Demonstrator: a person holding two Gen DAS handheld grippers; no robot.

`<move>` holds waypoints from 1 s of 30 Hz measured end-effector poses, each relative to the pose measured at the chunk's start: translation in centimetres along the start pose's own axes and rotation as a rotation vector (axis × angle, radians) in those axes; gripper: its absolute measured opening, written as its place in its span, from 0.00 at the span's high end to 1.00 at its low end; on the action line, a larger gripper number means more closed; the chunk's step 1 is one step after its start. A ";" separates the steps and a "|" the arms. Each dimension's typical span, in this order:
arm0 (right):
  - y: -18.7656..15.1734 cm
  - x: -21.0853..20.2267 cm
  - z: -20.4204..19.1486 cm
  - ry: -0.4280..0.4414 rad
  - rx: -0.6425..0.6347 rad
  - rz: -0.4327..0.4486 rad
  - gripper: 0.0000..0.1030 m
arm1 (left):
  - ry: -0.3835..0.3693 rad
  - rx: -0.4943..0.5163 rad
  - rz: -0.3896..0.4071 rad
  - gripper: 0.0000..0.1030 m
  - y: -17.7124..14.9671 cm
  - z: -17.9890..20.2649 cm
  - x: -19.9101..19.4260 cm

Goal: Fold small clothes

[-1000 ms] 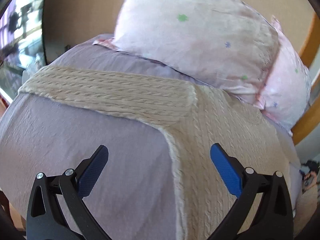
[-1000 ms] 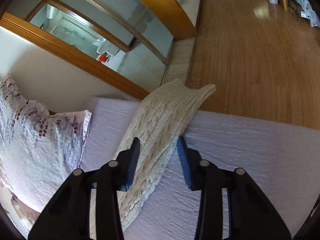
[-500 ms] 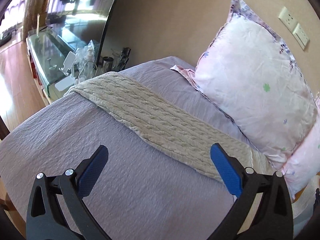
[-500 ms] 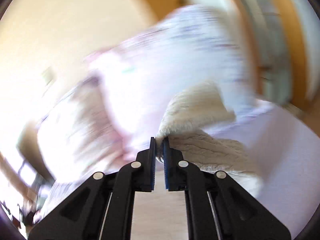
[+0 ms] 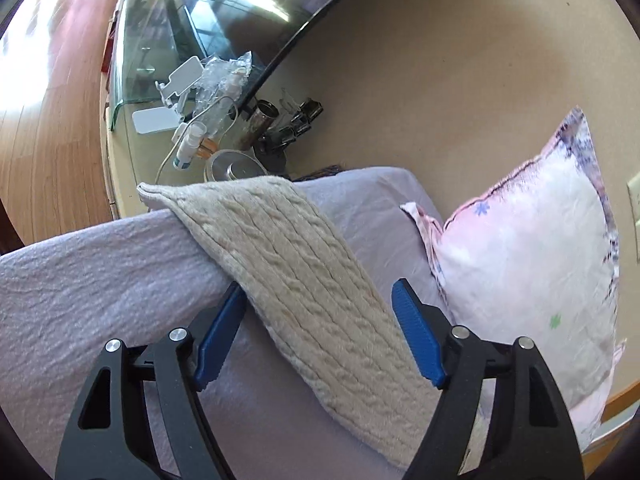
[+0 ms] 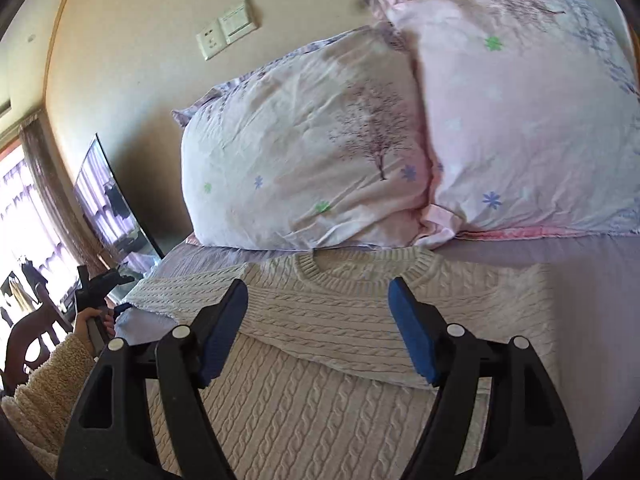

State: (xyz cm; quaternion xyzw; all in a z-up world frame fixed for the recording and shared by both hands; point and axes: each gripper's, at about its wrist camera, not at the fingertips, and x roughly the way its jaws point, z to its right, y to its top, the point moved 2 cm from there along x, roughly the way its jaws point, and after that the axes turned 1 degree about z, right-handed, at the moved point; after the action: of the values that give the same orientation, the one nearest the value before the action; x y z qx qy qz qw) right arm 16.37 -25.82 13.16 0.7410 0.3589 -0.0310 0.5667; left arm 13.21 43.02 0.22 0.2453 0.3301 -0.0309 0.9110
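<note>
I have the cream cable-knit sweater (image 6: 340, 320) lying flat on the bed (image 5: 100, 272), neckline up near the two pillows (image 6: 312, 160) at the head edge. In the right wrist view one sleeve lies folded across the chest, so I judge the step in hand to be the other sleeve.

That sleeve (image 5: 304, 272) runs out toward the bed's side edge, its cuff hanging just past the edge above the cluttered side cabinet (image 5: 168, 120). My left claw (image 5: 320, 344) is wide open and empty, its blue pads straddling the sleeve partway along its length. The right claw (image 6: 320, 332) is just as wide open, holding nothing, hovering over the chest below the collar.

To do this well I would close the left claw on the sleeve nearer the cuff than where it sits now, so the tail does not droop and drag. I would pinch only the sleeve, not the lilac bedsheet underneath. Then carry it flat across to lie over the first sleeve, perhaps resting the right claw on the shoulder so the body does not shift.
</note>
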 end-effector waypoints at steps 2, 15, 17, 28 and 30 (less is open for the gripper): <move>-0.4 -0.6 1.4 -0.023 0.030 0.003 0.29 | 0.027 -0.020 -0.005 0.37 0.7 0.0 0.4; -0.6 1.8 4.2 0.033 0.131 -0.031 0.29 | -0.569 0.977 -0.315 0.93 -26.9 28.5 -5.4; -1.2 3.5 5.3 0.040 0.196 -0.088 0.29 | -0.619 1.104 -0.505 0.93 -34.8 29.7 -4.8; -3.7 5.9 11.6 -0.130 0.360 -0.266 0.60 | -0.432 1.001 -0.386 0.34 -27.8 20.4 -7.5; -4.5 6.3 10.9 -0.167 0.299 -0.299 0.60 | -0.375 0.944 -0.386 0.33 -25.9 17.6 -8.0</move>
State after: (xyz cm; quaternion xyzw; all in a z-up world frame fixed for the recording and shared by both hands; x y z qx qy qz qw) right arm 22.43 -31.61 2.71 0.7502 0.4081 -0.2287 0.4672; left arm 11.61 11.22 5.70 0.5532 0.1513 -0.3857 0.7227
